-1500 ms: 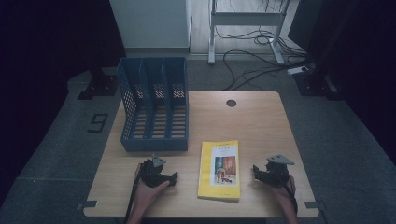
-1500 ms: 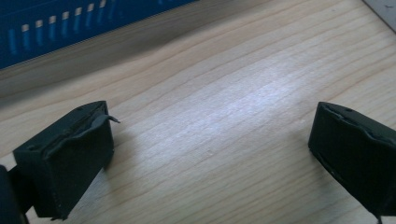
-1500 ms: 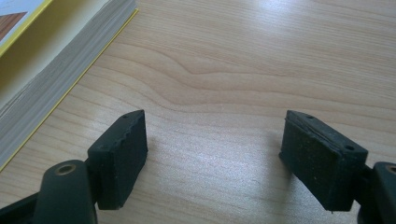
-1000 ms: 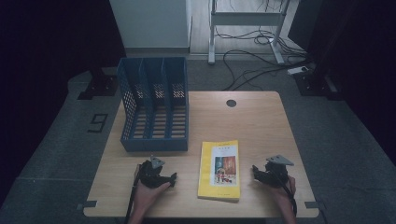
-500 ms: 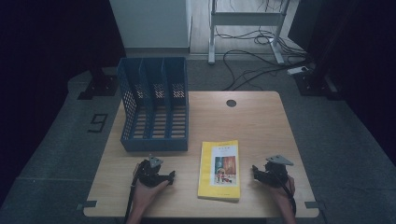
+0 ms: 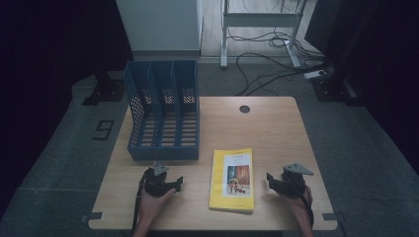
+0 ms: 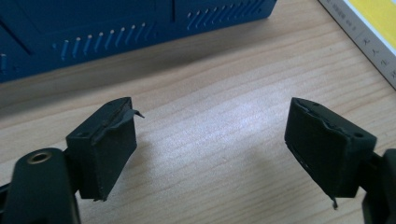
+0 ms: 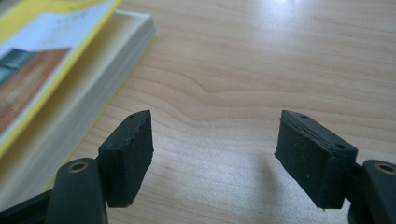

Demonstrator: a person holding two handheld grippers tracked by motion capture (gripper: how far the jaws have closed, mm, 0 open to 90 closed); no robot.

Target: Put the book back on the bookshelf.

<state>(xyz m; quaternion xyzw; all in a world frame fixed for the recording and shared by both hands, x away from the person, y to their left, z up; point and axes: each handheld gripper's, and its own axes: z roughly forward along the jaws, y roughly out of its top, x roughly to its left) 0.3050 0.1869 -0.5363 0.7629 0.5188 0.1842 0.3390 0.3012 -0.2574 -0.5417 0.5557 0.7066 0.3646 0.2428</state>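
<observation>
Two grippers sit low over the table (image 6: 276,128), one either side of the book (image 6: 232,180). The book lies flat near the front edge, just in front of the blue rack (image 6: 163,113). The left gripper (image 6: 179,185) has been narrowing its jaws, but they're spread with only bare wood between them. The right gripper (image 6: 270,178) is released too, jaws apart, book just beside it, not touching.
</observation>
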